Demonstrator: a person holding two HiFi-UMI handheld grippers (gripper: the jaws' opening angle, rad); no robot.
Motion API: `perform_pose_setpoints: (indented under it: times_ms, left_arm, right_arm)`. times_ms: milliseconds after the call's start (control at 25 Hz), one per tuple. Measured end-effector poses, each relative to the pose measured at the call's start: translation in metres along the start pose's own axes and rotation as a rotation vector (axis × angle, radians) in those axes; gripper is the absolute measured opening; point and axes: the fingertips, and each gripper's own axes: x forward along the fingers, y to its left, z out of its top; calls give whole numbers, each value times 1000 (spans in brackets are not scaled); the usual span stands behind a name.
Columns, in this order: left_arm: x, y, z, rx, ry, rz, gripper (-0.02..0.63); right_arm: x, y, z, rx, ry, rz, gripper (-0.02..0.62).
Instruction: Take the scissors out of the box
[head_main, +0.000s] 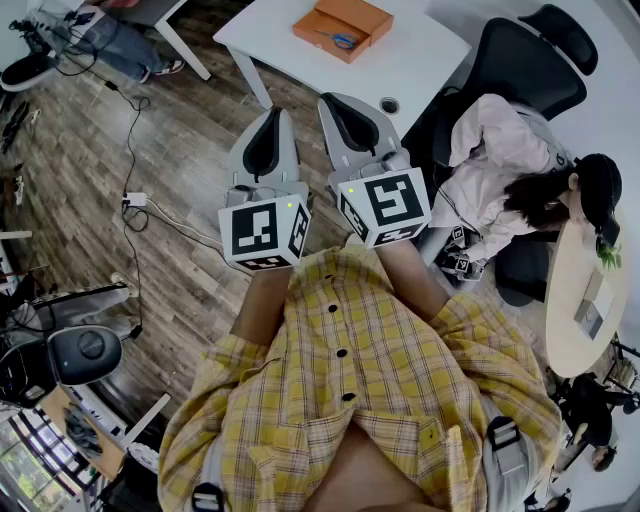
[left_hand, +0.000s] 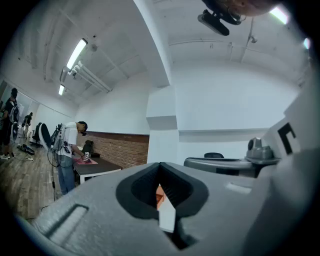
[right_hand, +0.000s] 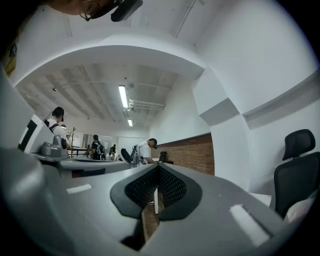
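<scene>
Blue scissors (head_main: 343, 41) lie in the orange box (head_main: 342, 27) on the white desk (head_main: 420, 60) over a wood floor (head_main: 190, 150); left gripper (head_main: 271, 113) and right gripper (head_main: 336, 101) fingers are closed together, holding nothing.

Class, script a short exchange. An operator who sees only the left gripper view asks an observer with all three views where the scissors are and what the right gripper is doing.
Operator: Past my shut jaws I see only a sliver of orange. Where are the scissors?
Observer: In the head view, the blue-handled scissors lie in the orange box on the white table. The left gripper is short of the table's edge.
Operator: And the right gripper?
Observer: The right gripper is beside the left one. Its own view shows its jaws together with nothing between them.
</scene>
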Motion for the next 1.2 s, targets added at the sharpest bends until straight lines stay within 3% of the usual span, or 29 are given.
perform_pose_setpoints:
  times_ms: [520, 1200]
  left_arm:
    - [6, -9, -3, 18, 10, 10, 3]
    - [38, -51, -14, 59, 16, 44, 3]
  right_arm:
    - [-4, -13, 1, 21, -12, 0, 2]
    - [-15, -66, -6, 49, -23, 30, 2]
